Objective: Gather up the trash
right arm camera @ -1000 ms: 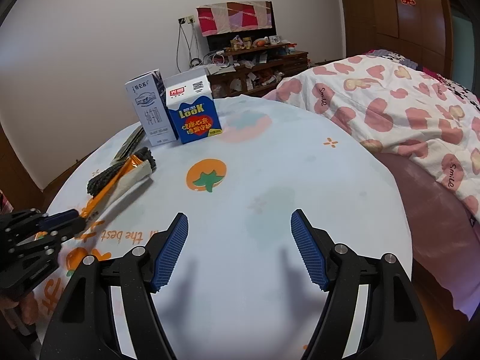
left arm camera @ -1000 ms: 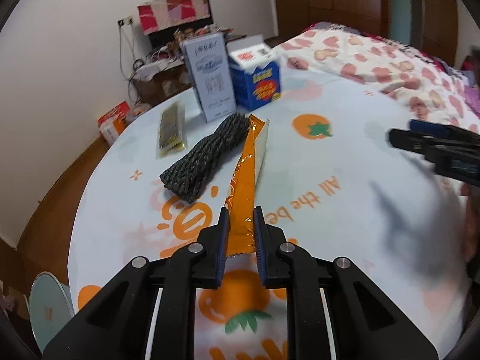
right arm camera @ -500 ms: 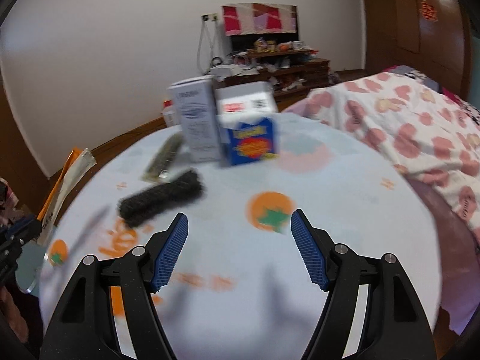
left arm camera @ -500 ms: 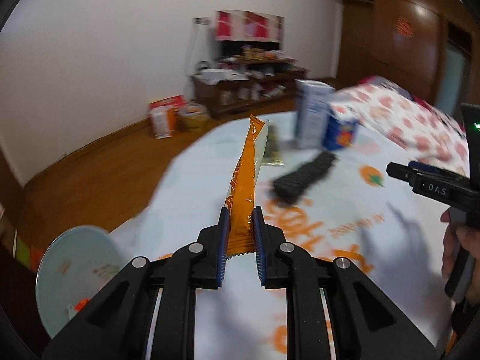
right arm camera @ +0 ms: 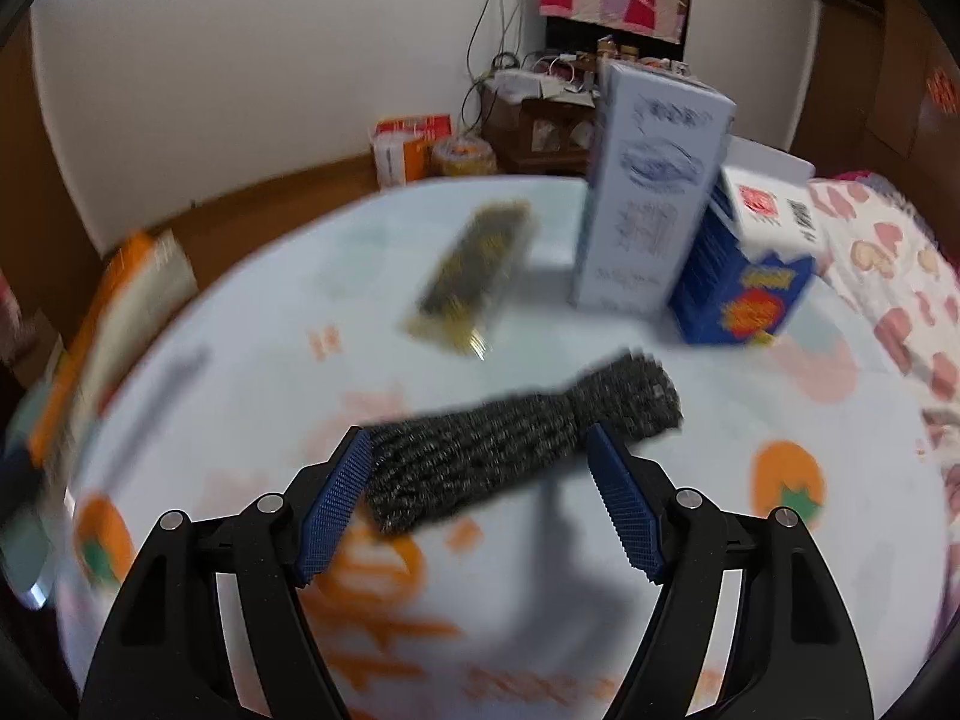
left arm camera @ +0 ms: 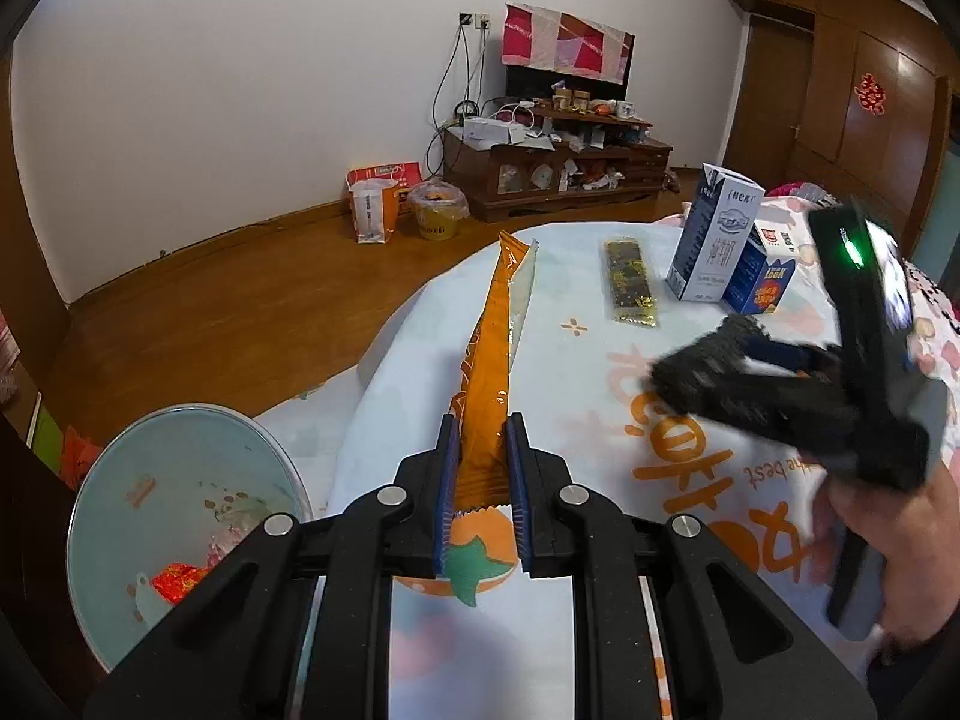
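Left gripper (left arm camera: 480, 480): clamped on orange wrapper (left arm camera: 489, 360); thin hold, may slip short of bin (left arm camera: 180, 510).
Right gripper (right arm camera: 480, 498): jaws apart, just widened, straddling dark roll (right arm camera: 516, 450); could nudge it.

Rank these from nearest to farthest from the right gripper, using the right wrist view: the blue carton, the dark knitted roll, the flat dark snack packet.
1. Dark knitted roll: between the open fingers of the right gripper, lying on the table.
2. Flat dark snack packet: farther back, left of centre.
3. Blue carton: back right, beside the tall white carton; only slightly farther than the packet.

Both wrist cameras look steeply down, sharing the table (left arm camera: 600, 360) closely.
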Tool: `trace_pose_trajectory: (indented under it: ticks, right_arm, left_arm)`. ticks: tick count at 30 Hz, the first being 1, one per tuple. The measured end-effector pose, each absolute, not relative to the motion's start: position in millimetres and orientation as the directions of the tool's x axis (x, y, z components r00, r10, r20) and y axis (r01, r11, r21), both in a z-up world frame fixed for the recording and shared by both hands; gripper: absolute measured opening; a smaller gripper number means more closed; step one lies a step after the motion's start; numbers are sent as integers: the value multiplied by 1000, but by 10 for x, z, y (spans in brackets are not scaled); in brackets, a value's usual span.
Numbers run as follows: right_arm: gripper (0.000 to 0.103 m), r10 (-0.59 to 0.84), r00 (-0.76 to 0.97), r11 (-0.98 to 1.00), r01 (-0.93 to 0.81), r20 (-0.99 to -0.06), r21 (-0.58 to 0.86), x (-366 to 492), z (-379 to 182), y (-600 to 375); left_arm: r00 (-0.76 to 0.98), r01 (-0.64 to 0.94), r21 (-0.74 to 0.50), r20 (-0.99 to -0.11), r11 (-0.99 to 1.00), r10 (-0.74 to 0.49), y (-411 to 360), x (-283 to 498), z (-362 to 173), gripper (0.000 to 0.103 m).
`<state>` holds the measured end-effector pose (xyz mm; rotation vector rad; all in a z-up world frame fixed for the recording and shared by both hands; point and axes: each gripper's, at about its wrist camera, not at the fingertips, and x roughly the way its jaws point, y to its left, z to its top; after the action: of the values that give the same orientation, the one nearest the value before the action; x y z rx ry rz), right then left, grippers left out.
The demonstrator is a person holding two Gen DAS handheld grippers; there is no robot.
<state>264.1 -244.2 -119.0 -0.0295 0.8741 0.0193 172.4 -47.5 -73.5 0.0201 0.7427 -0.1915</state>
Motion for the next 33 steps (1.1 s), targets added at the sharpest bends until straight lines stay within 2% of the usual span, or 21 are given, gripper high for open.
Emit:
trace_pose_trajectory:
  ticks: [4, 7, 13, 16, 21, 22, 24, 27, 29, 33]
  right_arm:
    - [76, -100, 641, 993, 18, -761, -116, 2307, -1168, -2866]
    - [76, -132, 643, 991, 62, -754, -121, 2068, -1125, -3190]
    - [76, -47, 688, 989, 134, -725, 64, 1946, -1026, -3431]
    - [75, -27, 695, 988, 126, -718, 85, 2115, -996, -3215]
    - [65, 26, 677, 985, 109, -736, 136, 2354, -1071, -3035]
    - [61, 34, 675, 983, 111, -737, 146, 2394, -1081, -3016]
    - [60, 28, 684, 981, 122, -729, 152, 2409, -1058, -3006]
    - [64, -5, 708, 990, 102, -706, 96, 2428, -952, -2842]
    - [75, -37, 715, 994, 96, -698, 46, 2494, -928, -2712]
    - [75, -67, 644, 998, 46, -762, -50, 2636, -1151, -2562]
  left_arm:
    - [714, 184, -71, -675, 980, -183, -433, 1719, -763, 16]
    - [707, 189, -88, -679, 978, -198, -422, 1692, -780, 16]
    - [708, 196, -75, -679, 978, -194, -523, 1600, -762, 16]
    - [711, 198, -65, -678, 978, -189, -521, 1583, -730, 16]
    - [715, 181, -64, -677, 981, -176, -437, 1597, -722, 16]
    - [714, 179, -65, -678, 982, -175, -425, 1597, -727, 16]
    - [713, 174, -68, -680, 982, -174, -403, 1604, -741, 16]
    - [709, 174, -70, -683, 982, -174, -409, 1612, -758, 16]
    - [706, 176, -73, -685, 982, -178, -418, 1615, -771, 16]
    - [703, 183, -71, -687, 980, -182, -411, 1614, -776, 16]
